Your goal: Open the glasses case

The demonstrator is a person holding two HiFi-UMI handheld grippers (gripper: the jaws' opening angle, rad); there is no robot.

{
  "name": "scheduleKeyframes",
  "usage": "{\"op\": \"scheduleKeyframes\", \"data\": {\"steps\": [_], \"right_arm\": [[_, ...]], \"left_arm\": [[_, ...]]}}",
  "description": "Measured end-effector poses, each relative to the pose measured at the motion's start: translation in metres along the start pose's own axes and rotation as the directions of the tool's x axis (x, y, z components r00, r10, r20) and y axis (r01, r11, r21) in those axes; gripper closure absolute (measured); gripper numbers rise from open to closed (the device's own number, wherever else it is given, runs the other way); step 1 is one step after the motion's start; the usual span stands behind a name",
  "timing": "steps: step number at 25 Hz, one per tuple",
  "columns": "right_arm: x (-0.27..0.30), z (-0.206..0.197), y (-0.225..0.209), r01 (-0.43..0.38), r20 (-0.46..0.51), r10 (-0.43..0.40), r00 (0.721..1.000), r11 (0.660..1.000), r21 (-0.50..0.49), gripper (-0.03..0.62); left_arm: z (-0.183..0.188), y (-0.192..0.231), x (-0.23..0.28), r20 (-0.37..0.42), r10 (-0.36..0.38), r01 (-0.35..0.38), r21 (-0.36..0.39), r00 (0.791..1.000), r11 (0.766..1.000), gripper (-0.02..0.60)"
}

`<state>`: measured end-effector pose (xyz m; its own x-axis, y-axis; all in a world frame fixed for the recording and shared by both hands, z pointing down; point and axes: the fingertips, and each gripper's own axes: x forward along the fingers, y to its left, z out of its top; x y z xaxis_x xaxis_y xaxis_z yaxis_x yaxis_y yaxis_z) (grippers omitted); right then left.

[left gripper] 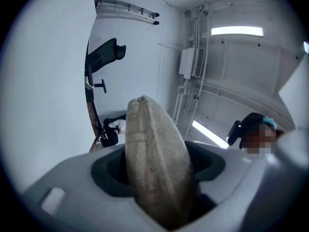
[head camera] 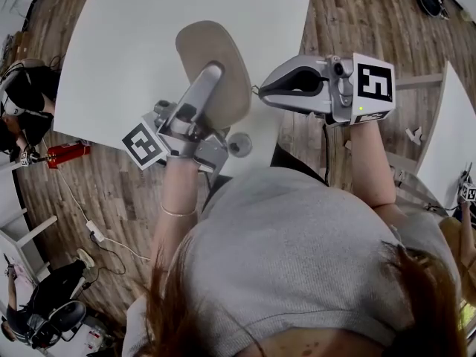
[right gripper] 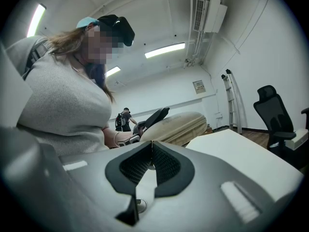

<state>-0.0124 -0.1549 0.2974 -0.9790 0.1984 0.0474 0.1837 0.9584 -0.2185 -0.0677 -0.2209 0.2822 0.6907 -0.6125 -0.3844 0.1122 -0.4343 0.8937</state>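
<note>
A beige oval glasses case (head camera: 216, 62) is held up over the white table (head camera: 126, 43), closed as far as I can see. My left gripper (head camera: 214, 76) is shut on it, one jaw lying across the top face of the case. In the left gripper view the case (left gripper: 157, 158) stands on edge between the jaws and fills the gap. My right gripper (head camera: 260, 91) is shut and holds nothing; it points left at the case's right edge, a small gap away. In the right gripper view its closed tips (right gripper: 152, 146) face the case (right gripper: 178, 124), beyond them.
The table's edge (right gripper: 241, 149) runs close under my right gripper. A red object (head camera: 67, 153) and a cable lie on the wooden floor at left. A second white table (head camera: 454, 140) is at right. Office chairs (right gripper: 275, 115) and a distant person (right gripper: 124, 117) stand further off.
</note>
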Motion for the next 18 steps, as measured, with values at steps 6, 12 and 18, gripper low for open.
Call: {"op": "scheduleKeyframes", "data": {"steps": [6,12,18], "right_arm": [[0.004,-0.002,0.004,-0.016,-0.02,0.015,1.0,1.0,-0.008,0.585],[0.004,-0.004,0.007,-0.025,-0.024,0.025,0.999,1.0,-0.003,0.585],[0.009,-0.007,0.013,-0.032,-0.019,0.032,0.999,0.999,0.015,0.585]], "left_arm": [[0.003,0.002,-0.001,0.008,0.009,-0.009,0.005,1.0,1.0,0.257],[0.003,0.003,0.0,0.012,0.018,-0.018,0.002,1.0,1.0,0.256],[0.004,0.002,-0.002,0.01,0.021,-0.021,0.008,1.0,1.0,0.256]]}}
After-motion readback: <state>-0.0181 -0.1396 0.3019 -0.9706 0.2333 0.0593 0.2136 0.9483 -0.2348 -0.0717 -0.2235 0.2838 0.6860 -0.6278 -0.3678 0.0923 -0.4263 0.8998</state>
